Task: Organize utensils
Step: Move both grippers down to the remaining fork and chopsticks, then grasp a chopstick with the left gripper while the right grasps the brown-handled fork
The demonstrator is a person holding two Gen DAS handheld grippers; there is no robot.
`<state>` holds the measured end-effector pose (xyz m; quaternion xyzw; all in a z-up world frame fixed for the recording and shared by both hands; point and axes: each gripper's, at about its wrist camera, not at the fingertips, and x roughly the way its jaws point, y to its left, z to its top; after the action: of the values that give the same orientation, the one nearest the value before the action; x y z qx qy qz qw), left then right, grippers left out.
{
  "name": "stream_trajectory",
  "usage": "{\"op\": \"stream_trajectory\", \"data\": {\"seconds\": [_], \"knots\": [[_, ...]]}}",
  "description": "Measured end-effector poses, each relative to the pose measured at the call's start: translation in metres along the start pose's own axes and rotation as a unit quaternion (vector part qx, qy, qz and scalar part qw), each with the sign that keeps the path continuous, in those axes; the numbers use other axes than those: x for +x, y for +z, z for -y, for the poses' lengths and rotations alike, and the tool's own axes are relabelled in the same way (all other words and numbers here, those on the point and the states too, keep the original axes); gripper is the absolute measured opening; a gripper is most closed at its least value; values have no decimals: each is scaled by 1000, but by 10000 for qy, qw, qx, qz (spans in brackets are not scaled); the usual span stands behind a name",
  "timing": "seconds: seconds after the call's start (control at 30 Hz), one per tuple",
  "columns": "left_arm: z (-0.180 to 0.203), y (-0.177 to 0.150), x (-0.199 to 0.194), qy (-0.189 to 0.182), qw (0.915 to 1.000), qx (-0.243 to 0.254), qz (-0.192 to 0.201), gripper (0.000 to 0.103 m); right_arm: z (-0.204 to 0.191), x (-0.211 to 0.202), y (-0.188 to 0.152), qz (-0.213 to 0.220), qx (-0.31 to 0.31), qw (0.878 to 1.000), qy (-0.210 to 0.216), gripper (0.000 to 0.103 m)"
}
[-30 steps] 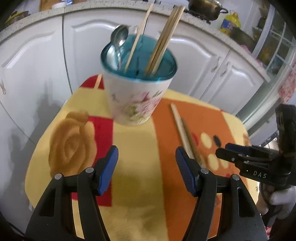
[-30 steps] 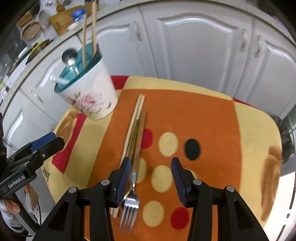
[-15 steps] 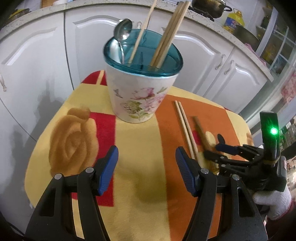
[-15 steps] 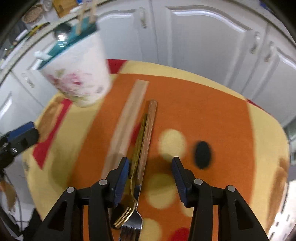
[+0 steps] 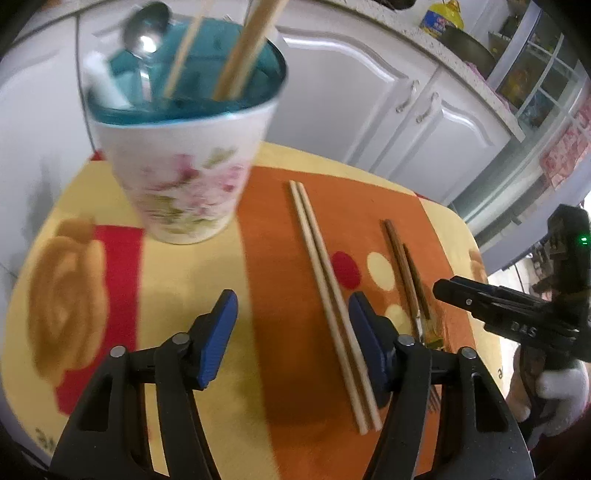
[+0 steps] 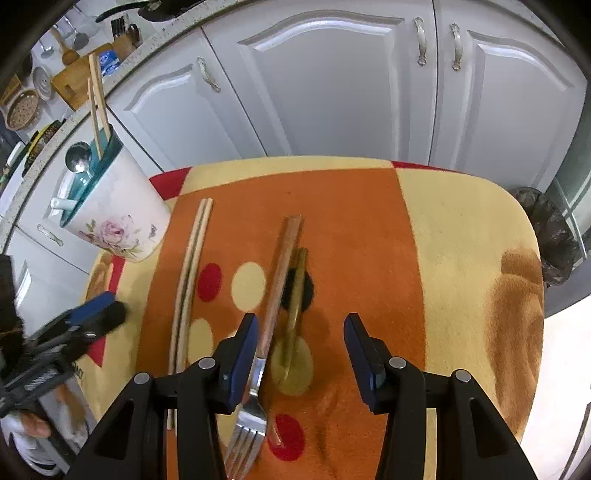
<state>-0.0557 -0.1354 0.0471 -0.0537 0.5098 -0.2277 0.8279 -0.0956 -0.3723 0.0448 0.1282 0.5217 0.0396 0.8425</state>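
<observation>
A white floral holder [image 5: 184, 184] with a teal rim holds a spoon [image 5: 146, 31] and chopsticks; it also shows in the right wrist view [image 6: 114, 218]. A pale chopstick pair [image 5: 328, 291] lies on the orange cloth, also in the right wrist view [image 6: 190, 280]. A wooden-handled fork [image 6: 273, 314] and a gold spoon [image 6: 295, 325] lie side by side. My left gripper [image 5: 290, 332] is open over the cloth, its right finger beside the chopsticks. My right gripper [image 6: 299, 354] is open, straddling the fork and gold spoon.
The cloth-covered table [image 6: 461, 258] is small with rounded edges. White cabinet doors [image 6: 332, 81] stand close behind it. A dark bin [image 6: 546, 236] sits at the right. The other gripper shows in each view [image 5: 509, 317] [image 6: 74, 325].
The left gripper moved closer to the holder and over the chopsticks. The right gripper shifted right, from beside the chopsticks to around the fork and gold spoon.
</observation>
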Motion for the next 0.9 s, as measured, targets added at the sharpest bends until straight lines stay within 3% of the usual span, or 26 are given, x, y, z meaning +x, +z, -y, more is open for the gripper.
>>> {"op": "stream_trajectory", "data": {"seconds": [0.17,0.27,0.43,0.53,0.6,0.83,0.9], "knots": [[10,3,33,160,9989,207,-396,39,-3,3,1,-71,-24,10000,58,46],[18,6,37,347,9978,465,-320,37,-1,6,1,-105,-45,9999,72,46],[18,15,44,380,9977,432,-370,35,0,14,11,-105,-77,9999,0,46],[17,20,48,369,9980,400,-325,24,-3,18,22,-72,-206,9997,-105,40],[14,21,48,100,9989,280,-361,8,-5,19,27,-64,-278,9994,-205,33],[9,1,31,80,9986,343,-407,4,-14,31,45,-75,-414,9991,9,26],[6,-6,24,62,9985,297,-445,4,-17,48,53,-275,-445,9986,-13,23]]}}
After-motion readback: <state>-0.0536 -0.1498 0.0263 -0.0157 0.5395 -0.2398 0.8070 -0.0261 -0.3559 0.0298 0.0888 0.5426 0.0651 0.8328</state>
